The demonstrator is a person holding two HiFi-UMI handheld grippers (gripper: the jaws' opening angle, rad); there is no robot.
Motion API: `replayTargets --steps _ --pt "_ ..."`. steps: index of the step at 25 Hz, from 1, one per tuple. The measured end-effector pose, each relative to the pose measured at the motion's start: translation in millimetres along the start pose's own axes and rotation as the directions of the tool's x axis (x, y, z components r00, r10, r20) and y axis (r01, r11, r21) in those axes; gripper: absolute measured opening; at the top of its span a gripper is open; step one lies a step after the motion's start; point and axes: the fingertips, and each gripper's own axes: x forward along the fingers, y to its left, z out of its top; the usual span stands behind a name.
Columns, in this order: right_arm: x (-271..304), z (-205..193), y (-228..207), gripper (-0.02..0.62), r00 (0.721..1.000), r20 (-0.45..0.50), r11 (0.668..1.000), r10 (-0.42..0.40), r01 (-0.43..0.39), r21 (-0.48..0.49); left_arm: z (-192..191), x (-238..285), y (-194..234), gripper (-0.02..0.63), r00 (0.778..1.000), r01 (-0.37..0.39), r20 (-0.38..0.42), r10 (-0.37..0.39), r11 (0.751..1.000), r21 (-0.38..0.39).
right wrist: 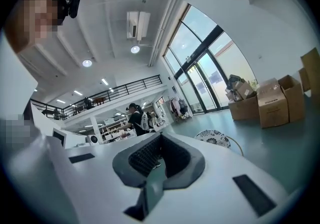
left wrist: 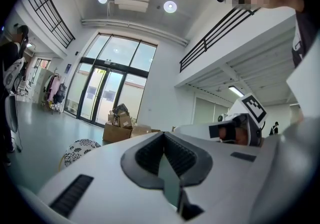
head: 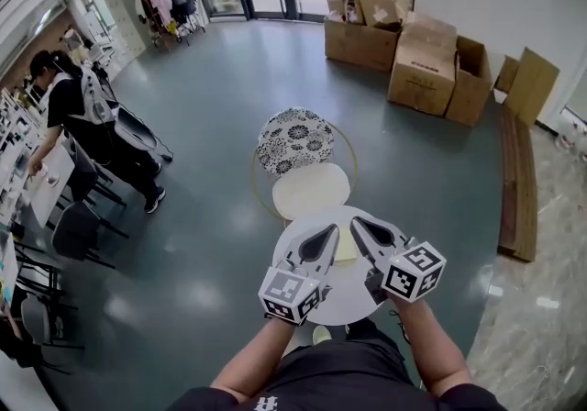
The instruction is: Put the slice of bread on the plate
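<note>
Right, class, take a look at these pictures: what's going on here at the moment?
A person stands over a small round white table with a gripper in each hand. The left gripper and the right gripper are held above the table, pointing level out into the room. Both have their jaws shut with nothing between them. A pale yellowish flat thing, possibly the bread slice, lies on the table below them. No plate can be made out, and nothing is being handled.
</note>
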Motion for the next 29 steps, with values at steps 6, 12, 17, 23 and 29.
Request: replayTargets --steps 6,12,17,23,29 --pt "0.4 14.7 14.5 0.006 1.000 0.017 0.998 -0.003 0.004 -0.058 18.6 -6.2 -2.9 0.006 1.000 0.020 0.016 -0.020 1.000 0.004" --pt "-0.6 20.9 22.6 0.006 1.000 0.017 0.997 -0.008 0.010 -0.081 26.8 -10.5 -6.2 0.006 0.999 0.028 0.035 -0.028 1.000 0.011" --pt "6.8 21.2 27.0 0.006 1.000 0.019 0.996 -0.006 0.008 -0.089 29.6 -13.4 1.4 0.006 0.999 0.023 0.042 -0.024 1.000 0.019" --pt "8.5 19.6 30.6 0.006 1.000 0.015 0.995 -0.008 0.009 -0.096 28.5 -16.8 2.3 0.006 0.999 0.023 0.043 -0.023 1.000 0.020" --pt "3.0 20.9 34.3 0.006 1.000 0.019 0.995 -0.005 0.007 -0.104 31.0 -19.2 -3.2 0.006 0.998 0.020 0.051 -0.021 0.999 0.027"
